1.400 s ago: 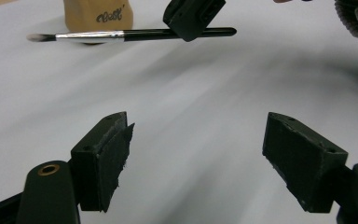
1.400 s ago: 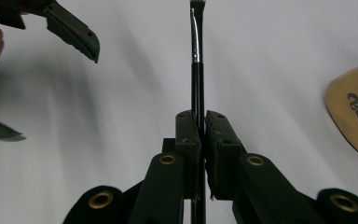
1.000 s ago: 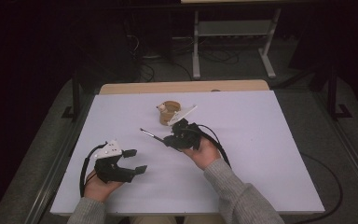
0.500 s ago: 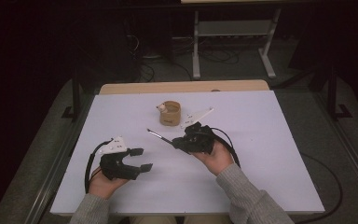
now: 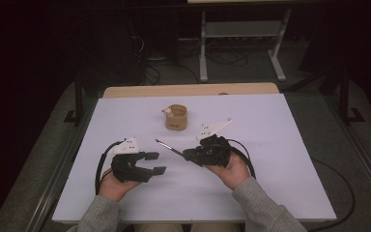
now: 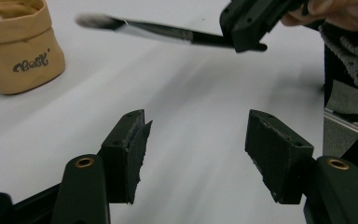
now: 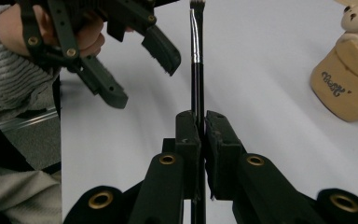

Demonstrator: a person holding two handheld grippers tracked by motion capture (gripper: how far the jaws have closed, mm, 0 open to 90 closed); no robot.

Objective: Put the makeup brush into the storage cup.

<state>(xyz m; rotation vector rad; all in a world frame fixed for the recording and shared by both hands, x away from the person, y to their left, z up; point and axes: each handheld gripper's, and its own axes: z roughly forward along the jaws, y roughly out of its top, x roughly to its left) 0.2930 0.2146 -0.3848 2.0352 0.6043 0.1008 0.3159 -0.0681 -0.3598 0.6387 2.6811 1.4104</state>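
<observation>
The right gripper (image 5: 189, 155) sits just right of centre in the high view, its jaws pinching a thin black brush (image 5: 169, 147) by the handle. The brush sticks out toward the upper left of that frame, bristle end leading, held above the white table (image 5: 280, 145). In the right gripper view the brush (image 7: 196, 56) runs straight up the middle of the frame from between the pressed jaws, its silver ferrule and dark tip near the top edge.

The left gripper (image 5: 157, 163) lies at the lower left of centre in the high view, jaws spread with nothing between them (they have just been closing a little). In the left gripper view only bare tabletop shows in the gap between its two pads, and the brush (image 6: 158, 30) crosses the upper part of the frame, well above them.

A small tan fabric pot (image 5: 176, 117) stands beyond both grippers, in the upper middle of the table, with a little white figure (image 5: 167, 111) at its rim. It is apart from the brush tip; open table lies between them. Past the table's far edge, a metal stand (image 5: 241, 38) and cables sit in the dark.
</observation>
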